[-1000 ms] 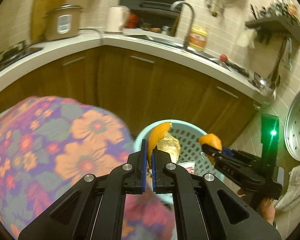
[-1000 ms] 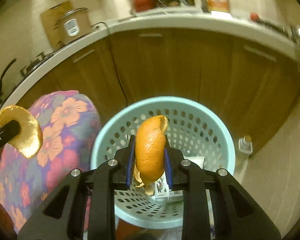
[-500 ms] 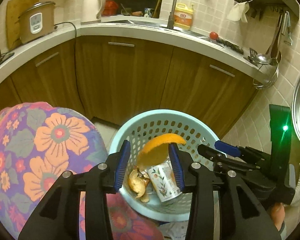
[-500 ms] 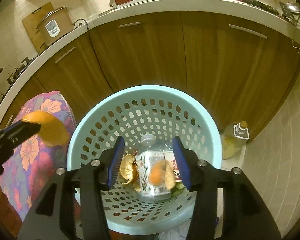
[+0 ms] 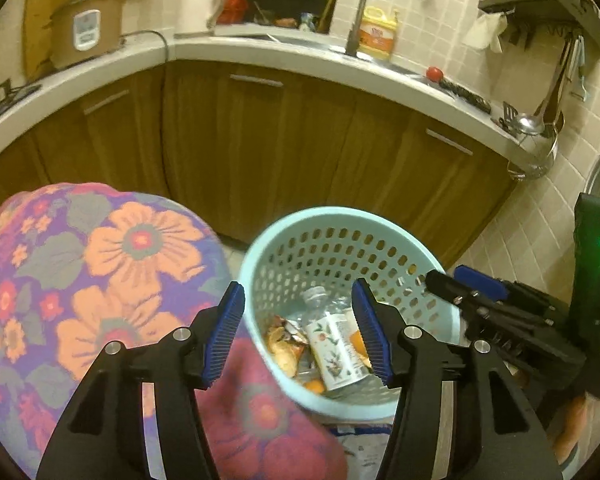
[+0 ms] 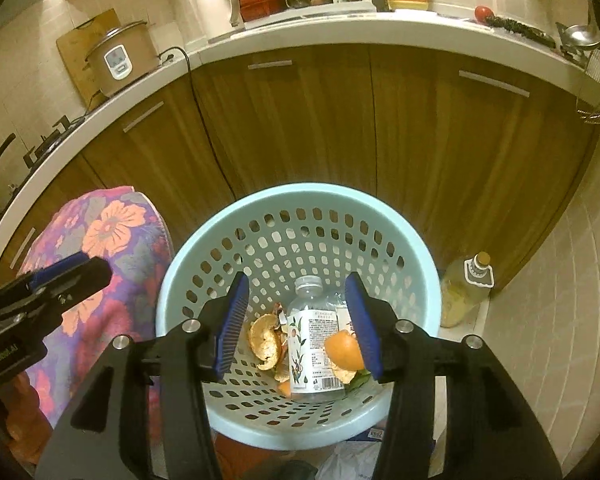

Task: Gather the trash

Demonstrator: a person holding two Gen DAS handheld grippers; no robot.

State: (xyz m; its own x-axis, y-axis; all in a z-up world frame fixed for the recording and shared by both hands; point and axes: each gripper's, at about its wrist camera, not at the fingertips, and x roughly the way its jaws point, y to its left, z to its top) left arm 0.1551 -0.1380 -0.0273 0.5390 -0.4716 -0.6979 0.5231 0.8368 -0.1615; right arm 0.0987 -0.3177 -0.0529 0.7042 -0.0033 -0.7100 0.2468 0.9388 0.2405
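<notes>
A pale blue perforated basket stands on the floor below both grippers. In it lie a labelled plastic bottle and orange peels. My left gripper hangs over the basket's left rim; its jaws are opening and nothing is between them. It shows at the left edge of the right wrist view. My right gripper is open and empty above the basket's middle, and reaches in from the right in the left wrist view.
A rounded seat under a floral cloth presses against the basket's left side. Brown cabinets under a white counter curve behind. A bottle of yellow liquid stands on the floor right of the basket. A hand holds the right gripper.
Both grippers opened and let go of their orange peels, which now lie in the basket. The left gripper sank toward the basket and its jaws spread wider.
</notes>
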